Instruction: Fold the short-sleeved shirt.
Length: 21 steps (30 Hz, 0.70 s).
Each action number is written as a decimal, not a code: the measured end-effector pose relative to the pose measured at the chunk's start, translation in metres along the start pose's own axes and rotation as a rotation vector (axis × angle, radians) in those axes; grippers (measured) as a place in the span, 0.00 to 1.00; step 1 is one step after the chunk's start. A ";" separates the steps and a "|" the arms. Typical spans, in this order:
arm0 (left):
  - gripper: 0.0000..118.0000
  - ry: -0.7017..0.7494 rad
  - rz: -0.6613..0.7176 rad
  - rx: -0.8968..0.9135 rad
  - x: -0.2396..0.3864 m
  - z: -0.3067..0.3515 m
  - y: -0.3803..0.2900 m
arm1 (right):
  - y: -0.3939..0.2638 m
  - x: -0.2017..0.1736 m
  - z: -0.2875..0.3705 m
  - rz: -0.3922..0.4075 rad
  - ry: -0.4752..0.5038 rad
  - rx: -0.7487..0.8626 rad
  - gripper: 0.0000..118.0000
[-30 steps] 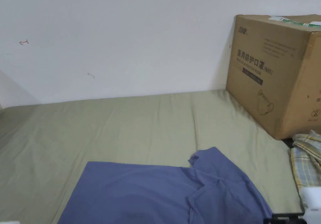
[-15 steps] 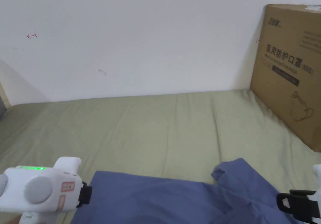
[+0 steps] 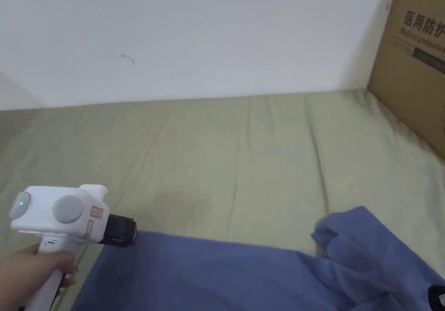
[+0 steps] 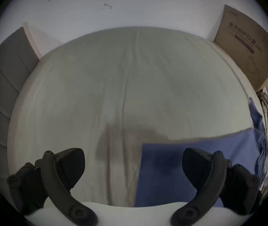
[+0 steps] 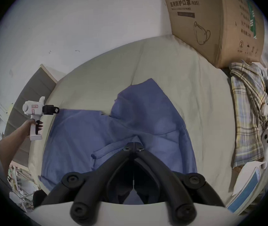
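- While the blue short-sleeved shirt [image 5: 113, 131] is lying spread on the bed's pale green sheet [image 3: 217, 151], one sleeve is sitting folded over its body;
- the right gripper [image 5: 134, 144] is pinching a fold of the shirt, jaws pressed together on the cloth;
- the left gripper [image 4: 133, 167] is hovering over the shirt's far corner, jaws spread wide;
- a cardboard box [image 5: 211, 20] and a plaid cloth [image 5: 252, 107] are sitting at the bed's right side.

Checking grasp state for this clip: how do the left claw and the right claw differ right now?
The left claw has its jaws spread wide and holds nothing; the right claw has its jaws closed together. The left claw sits at a corner edge of the blue shirt, partly over the green sheet; the right claw is over the shirt's rumpled middle. Whether it pinches cloth is unclear. Both have black jaws.
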<state>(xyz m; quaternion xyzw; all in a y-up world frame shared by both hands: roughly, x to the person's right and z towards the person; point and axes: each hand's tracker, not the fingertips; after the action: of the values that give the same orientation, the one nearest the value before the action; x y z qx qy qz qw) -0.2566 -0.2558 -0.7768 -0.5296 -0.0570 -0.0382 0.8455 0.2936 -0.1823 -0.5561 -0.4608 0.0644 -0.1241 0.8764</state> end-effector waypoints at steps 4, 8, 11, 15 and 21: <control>0.45 0.011 -0.077 0.016 0.021 0.010 -0.012 | 0.001 0.005 -0.012 -0.034 0.003 -0.012 0.00; 0.00 -0.036 -0.152 0.067 0.032 0.038 -0.022 | 0.007 0.005 -0.017 0.011 0.004 0.001 0.00; 0.00 -0.070 -0.082 0.077 0.026 0.055 -0.020 | 0.028 0.009 -0.025 0.044 0.029 0.020 0.00; 0.00 -0.141 0.011 0.111 0.016 0.079 -0.019 | 0.073 0.022 -0.046 0.035 0.043 0.052 0.05; 0.00 -0.141 -0.002 0.145 0.011 0.102 -0.023 | 0.118 0.054 -0.105 0.000 -0.104 -0.070 0.96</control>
<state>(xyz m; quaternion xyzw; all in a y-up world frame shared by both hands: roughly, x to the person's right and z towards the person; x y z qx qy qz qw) -0.2538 -0.1741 -0.7107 -0.4685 -0.1194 0.0025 0.8754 0.3401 -0.2162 -0.7128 -0.4968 0.0229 -0.0977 0.8620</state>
